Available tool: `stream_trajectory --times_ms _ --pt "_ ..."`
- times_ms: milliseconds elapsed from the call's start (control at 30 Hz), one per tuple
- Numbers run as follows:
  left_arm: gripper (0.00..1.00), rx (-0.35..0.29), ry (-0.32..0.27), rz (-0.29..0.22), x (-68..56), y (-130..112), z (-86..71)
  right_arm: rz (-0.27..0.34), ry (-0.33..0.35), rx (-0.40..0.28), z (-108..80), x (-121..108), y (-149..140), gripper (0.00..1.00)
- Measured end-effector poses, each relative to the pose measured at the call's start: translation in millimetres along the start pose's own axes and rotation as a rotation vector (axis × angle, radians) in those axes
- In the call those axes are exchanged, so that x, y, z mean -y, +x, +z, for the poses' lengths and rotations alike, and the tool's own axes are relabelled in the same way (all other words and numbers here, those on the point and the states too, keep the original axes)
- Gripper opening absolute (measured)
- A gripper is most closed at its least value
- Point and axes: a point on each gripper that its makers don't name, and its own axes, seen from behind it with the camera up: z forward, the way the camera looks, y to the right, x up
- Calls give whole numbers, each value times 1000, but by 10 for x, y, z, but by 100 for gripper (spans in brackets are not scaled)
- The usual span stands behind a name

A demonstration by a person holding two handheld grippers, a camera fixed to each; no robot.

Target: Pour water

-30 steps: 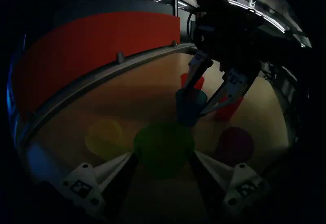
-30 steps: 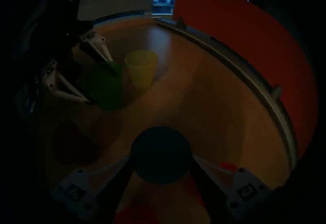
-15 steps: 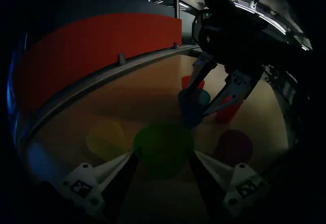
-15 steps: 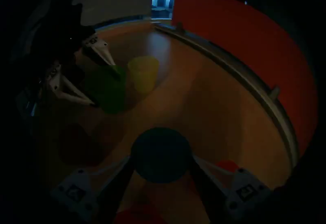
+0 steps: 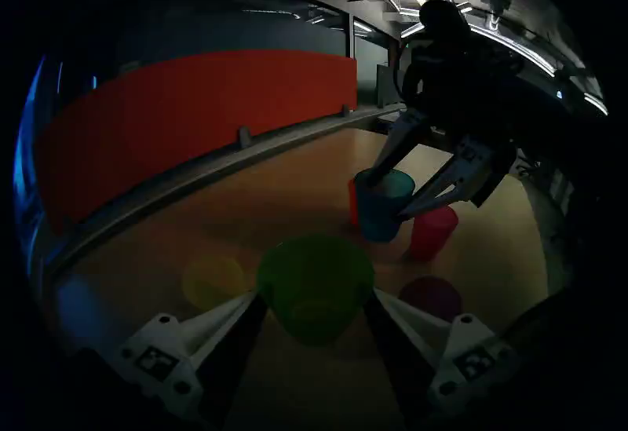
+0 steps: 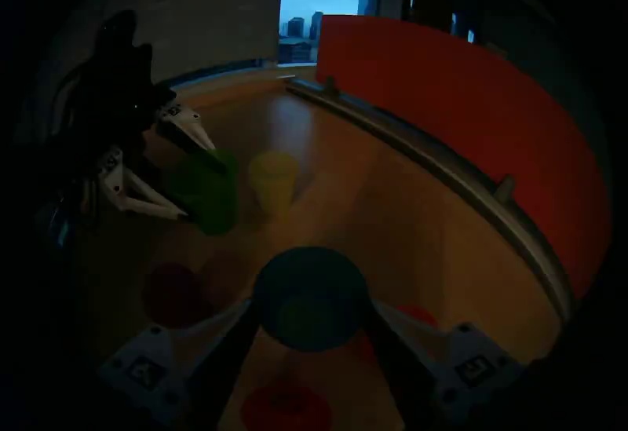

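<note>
Clamped on a green cup [image 5: 315,286] with the left hand-held gripper [image 5: 315,296], on a teal cup [image 5: 383,205] with the right hand-held gripper [image 6: 311,303]; both cups over the counter [image 5: 275,195], long axes near upright, mouths up; yellow cup [image 6: 272,180] just beside the green

Dim office, red desk divider [image 5: 196,117], ceiling light strips [image 5: 510,41], skyline window [image 6: 322,15]
</note>
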Motion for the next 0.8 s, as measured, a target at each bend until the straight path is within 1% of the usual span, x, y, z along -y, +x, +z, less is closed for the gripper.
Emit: stream_trajectory --times_ms 267,467,800 --pt "84 -45 25 2 -91 170 -197 4 -25 -82 -298 79 191 98" --pt "84 -86 36 -2 -172 303 -342 20 -32 -168 -492 189 351 98" --pt "84 -158 56 -4 -241 504 -538 53 -43 -310 -762 309 611 98"
